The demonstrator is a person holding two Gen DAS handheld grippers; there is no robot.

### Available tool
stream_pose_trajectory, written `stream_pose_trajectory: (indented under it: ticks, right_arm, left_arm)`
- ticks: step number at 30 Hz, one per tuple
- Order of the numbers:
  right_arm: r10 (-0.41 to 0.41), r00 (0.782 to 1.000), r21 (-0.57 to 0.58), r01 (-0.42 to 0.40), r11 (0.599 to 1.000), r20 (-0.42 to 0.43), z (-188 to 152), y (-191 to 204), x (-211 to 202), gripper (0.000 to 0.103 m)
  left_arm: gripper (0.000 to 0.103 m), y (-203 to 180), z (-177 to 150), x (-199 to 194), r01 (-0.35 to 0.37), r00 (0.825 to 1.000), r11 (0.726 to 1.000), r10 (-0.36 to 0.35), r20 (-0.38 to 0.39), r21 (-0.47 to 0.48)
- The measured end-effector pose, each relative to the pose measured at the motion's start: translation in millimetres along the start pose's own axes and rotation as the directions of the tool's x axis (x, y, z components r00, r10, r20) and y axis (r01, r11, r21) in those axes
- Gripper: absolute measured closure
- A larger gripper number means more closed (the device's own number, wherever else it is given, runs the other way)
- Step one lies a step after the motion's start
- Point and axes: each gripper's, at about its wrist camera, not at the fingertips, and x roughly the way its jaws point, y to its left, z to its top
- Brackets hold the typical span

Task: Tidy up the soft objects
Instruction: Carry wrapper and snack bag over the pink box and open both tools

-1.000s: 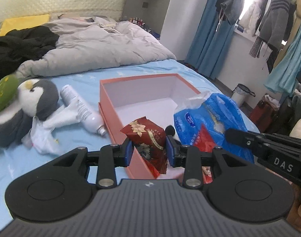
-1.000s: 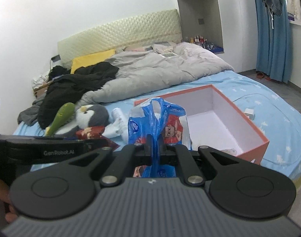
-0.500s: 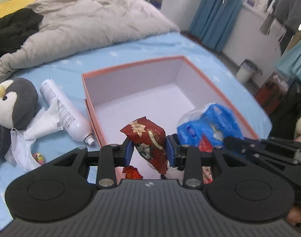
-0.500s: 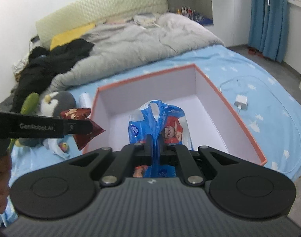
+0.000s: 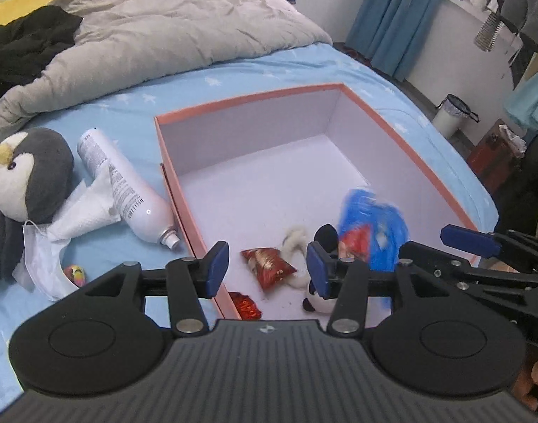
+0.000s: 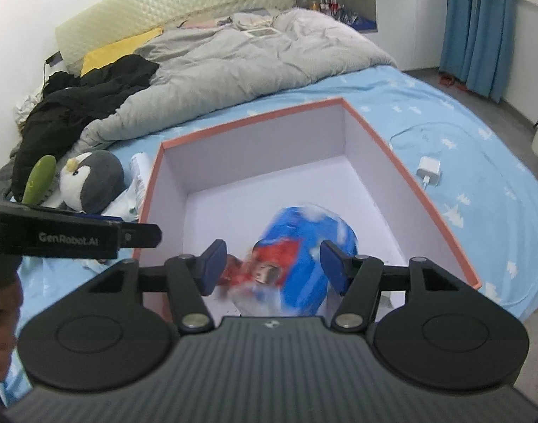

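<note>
An orange box (image 5: 248, 100) with a white inside sits on the blue bedsheet. My left gripper (image 5: 267, 269) hovers over the box's near left corner, jaws opening, nothing between the pads. A red snack packet (image 5: 269, 268) lies loose on the box floor below it, beside a small black-and-white plush (image 5: 316, 301). My right gripper (image 6: 273, 266) hangs over the same box (image 6: 251, 120), jaws opening and clear of the blue plastic bag (image 6: 304, 243). The bag is blurred, free of the pads, and down inside the box; in the left wrist view the blue bag (image 5: 374, 229) is at the right.
Left of the box lie a grey penguin plush (image 5: 25, 172), a white spray bottle (image 5: 124, 187), a tissue (image 5: 85, 208), a face mask (image 5: 40, 264) and a green plush (image 6: 40, 178). A white charger (image 6: 427, 172) lies right of the box. A grey duvet (image 5: 163, 35) fills the far bed.
Both grippers moved over the box and tilted down, then opened. The red packet left the left gripper and lies in the box; the blue bag slipped from the right gripper into the box.
</note>
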Motion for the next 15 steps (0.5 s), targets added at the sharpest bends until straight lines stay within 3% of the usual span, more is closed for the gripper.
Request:
stream_pose_trajectory:
  ticks: [8, 15]
  right_arm:
    - [0.020, 0.998, -0.006, -0.019, 1.000, 0.065, -3.2, 7.0, -21.1, 0.042]
    - [0.080, 0.986, 0.002, -0.081, 0.997, 0.147, -19.2, 19.5, -52.5, 0.042]
  left_arm:
    - [0.048, 0.5, -15.9, -41.3, -0.011, 0.993, 1.000, 0.010, 0.118, 0.011]
    - [0.048, -0.9, -44.9, -90.6, -0.034, 0.971, 0.999, 0.024, 0.239, 0.036]
